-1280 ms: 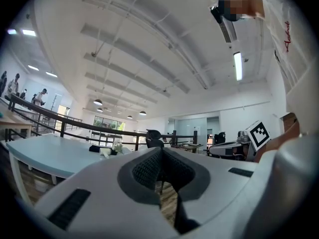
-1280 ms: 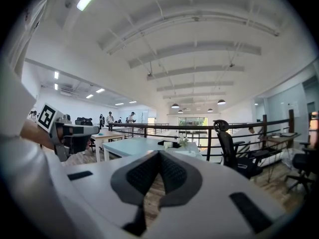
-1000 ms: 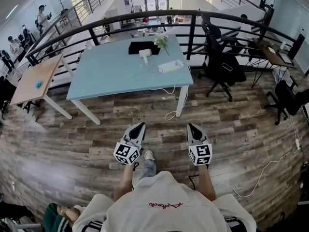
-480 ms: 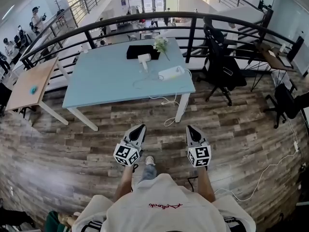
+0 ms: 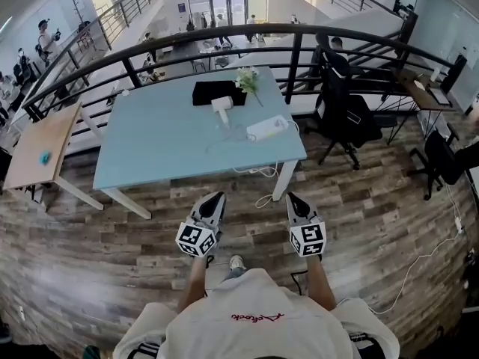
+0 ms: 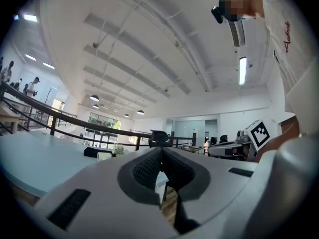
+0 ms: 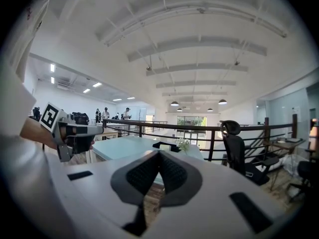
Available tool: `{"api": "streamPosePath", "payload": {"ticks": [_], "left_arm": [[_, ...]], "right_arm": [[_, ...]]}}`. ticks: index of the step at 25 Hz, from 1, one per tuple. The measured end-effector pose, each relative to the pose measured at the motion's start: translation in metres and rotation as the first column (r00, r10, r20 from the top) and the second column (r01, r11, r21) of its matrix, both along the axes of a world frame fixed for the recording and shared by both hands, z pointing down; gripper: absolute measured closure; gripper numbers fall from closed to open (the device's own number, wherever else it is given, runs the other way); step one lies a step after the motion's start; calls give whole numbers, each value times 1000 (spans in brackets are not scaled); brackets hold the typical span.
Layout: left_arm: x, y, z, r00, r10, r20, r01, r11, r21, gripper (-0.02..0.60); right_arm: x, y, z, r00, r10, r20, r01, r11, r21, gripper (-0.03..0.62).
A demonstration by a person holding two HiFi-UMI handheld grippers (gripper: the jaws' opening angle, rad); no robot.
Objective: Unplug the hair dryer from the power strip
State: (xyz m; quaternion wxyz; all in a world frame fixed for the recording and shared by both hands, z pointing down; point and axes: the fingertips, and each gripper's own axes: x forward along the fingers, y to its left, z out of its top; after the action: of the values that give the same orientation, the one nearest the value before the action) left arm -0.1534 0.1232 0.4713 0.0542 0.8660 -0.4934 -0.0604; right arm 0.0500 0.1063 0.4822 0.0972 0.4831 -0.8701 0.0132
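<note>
The table sits closer than a second ago, left gripper and right gripper both clenched on nothing, while the hair dryer at twelve o'clock seemingly remains plugged into the power strip at one o'clock, untouched.

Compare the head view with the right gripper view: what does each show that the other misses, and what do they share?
Head view only: the power strip on the blue table and the white cable dropping to the wooden floor. Right gripper view only: the ceiling with its lamps. Both: the blue table, the railing, the black office chair, the flowers and the left gripper.
</note>
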Motion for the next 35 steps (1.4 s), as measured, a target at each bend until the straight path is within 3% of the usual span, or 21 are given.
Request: {"api": "streamPosePath", "payload": {"ticks": [19,25,35], "left_arm": [[-71,-130,2,998,66,-14,-66,998,4,566],[-86,-148,8,996,85,-22,-85,996,-3,566],[-82,-148,17,991,134,-22,-134,991,-15,566]], "right_arm": [[-78,-123,-3,998,58,-2,-58,998,16,577],[-96,-133,3,998,70,-9,-70,998,10,577],[-94,-129,10,993,114,-7,-114,994,2,577]]}}
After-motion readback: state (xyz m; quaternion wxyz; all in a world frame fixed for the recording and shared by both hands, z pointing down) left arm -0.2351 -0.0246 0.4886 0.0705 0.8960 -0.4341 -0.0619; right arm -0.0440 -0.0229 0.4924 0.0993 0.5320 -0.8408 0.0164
